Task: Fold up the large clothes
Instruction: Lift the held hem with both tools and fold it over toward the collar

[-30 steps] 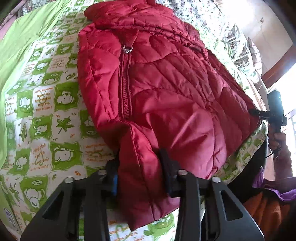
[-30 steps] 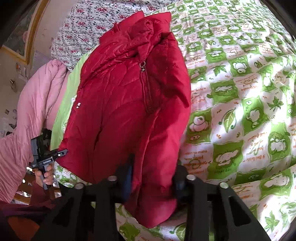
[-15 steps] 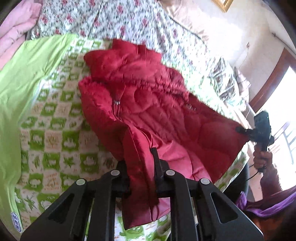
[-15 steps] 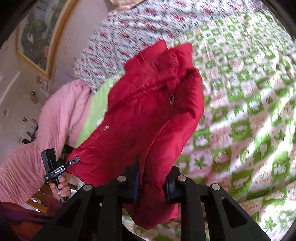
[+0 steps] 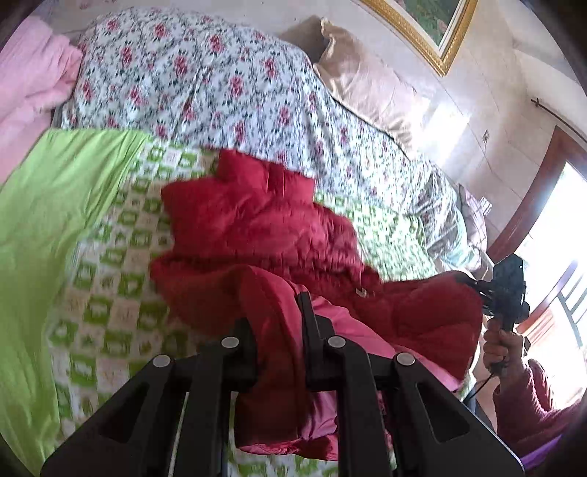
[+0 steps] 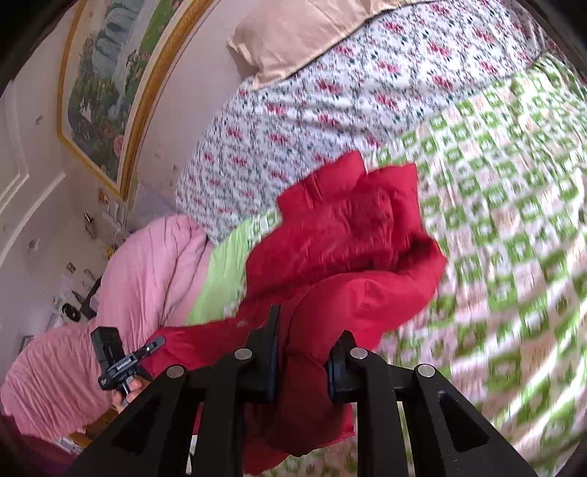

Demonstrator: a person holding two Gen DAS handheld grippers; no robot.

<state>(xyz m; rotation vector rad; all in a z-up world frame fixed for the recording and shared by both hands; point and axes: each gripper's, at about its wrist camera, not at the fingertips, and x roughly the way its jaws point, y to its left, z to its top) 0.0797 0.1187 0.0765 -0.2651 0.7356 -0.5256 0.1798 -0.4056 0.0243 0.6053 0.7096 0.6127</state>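
Item, far left: pink quilt [image 5: 33, 84], bunched at the edge of the bed, clear of the work.

Item: plain green sheet [image 5: 40, 227], lying beside the green-checked bedspread [image 5: 110, 279], which serves as the folding surface.

Item: floral duvet [image 5: 205, 84], heaped behind the bedspread at the head of the bed, with a beige pillow [image 5: 370, 91] and a gilt-framed picture [image 5: 433, 33] on the wall behind.

Item, centre: red padded jacket [image 5: 256, 227], the task's garment. Its collar end rests on the bedspread; its lower hem is raised off the bed and slung between the two tools, so the body sags and doubles over. Judged: the hem is held high at both corners so it can be carried toward the collar for a fold in half.

Item: left gripper [image 5: 279, 323]. Jaws have just been closing and now pinch a thick fold of the jacket's hem, cloth bulging above and hanging below the pads. Seen from the right wrist, this tool [image 6: 146, 348] clamps the jacket's far corner.

Item: right gripper [image 6: 304, 341]. Jaws likewise have just been closing, and grip the opposite hem corner, with red fabric packed between them. From the left wrist it [image 5: 473, 284] shows at far right, clipped to the jacket's edge and carried by a hand [image 5: 500, 348] in a dark red sleeve.

Item, far right: window [image 5: 557, 264], bright, wood-framed.
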